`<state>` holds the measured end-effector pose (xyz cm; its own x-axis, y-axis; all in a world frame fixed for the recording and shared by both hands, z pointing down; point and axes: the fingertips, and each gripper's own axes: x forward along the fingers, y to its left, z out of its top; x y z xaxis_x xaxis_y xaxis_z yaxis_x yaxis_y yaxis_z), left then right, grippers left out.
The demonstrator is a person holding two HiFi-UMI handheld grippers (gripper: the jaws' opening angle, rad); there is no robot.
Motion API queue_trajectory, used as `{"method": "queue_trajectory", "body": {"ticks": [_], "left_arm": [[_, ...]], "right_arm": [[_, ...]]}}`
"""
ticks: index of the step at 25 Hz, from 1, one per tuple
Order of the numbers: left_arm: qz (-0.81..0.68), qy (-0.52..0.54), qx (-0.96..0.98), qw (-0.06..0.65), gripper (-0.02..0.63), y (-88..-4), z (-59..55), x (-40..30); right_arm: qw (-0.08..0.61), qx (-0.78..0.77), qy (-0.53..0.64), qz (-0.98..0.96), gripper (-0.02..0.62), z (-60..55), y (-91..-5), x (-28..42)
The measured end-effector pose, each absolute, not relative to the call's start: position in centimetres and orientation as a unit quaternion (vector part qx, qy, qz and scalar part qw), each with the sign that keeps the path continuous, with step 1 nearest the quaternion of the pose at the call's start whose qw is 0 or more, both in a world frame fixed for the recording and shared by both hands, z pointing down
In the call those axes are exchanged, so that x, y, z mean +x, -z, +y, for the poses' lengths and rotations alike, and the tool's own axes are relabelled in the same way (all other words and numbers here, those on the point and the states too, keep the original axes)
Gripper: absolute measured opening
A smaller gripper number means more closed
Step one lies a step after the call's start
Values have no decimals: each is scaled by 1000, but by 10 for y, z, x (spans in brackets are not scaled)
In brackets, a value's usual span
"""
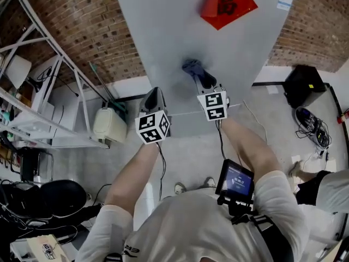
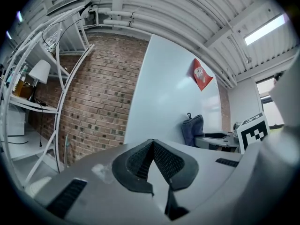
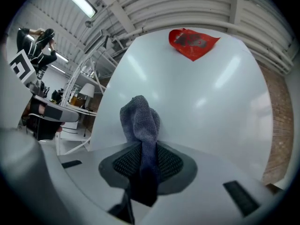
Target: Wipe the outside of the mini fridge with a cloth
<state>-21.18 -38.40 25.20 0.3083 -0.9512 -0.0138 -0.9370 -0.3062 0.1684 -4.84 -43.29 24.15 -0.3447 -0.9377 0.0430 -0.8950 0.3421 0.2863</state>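
A: Brick wall (image 1: 82,31) behind, mini fridge (image 1: 163,37) front panel fills 12 o'clock. Which step?
B: Wiping stroke, I'd say. Right tongs (image 3: 143,159) clenched on cloth (image 3: 139,118), bunched at the panel below the red sticker (image 1: 226,1). Left tongs (image 2: 152,159) closed, empty (idle, 9 o'clock of the right).
A: Next?
B: Press flat, sweep. Contact unclear; fridge top and sides cut off.

Smooth, glossy pale fridge (image 3: 201,107), nubbly blue-grey knit cloth (image 3: 140,125), rough red brick wall (image 2: 101,93), matt grey plastic tool (image 3: 145,165)

Brick wall (image 1: 82,31); white rack (image 1: 32,91); red sticker (image 1: 226,1).
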Motion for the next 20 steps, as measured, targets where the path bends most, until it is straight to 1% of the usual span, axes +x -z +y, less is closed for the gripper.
{"method": "queue_trajectory", "body": {"ticks": [12,20], "left_arm": [[-551,45,830,73,0,-258,-402,-111],[-537,36,839,77,0,-261,-409,-47]], "right_arm": [[105,627,83,-768,86,-437,-246,100],[95,655,66,-747,86,-441,-247,181]]}}
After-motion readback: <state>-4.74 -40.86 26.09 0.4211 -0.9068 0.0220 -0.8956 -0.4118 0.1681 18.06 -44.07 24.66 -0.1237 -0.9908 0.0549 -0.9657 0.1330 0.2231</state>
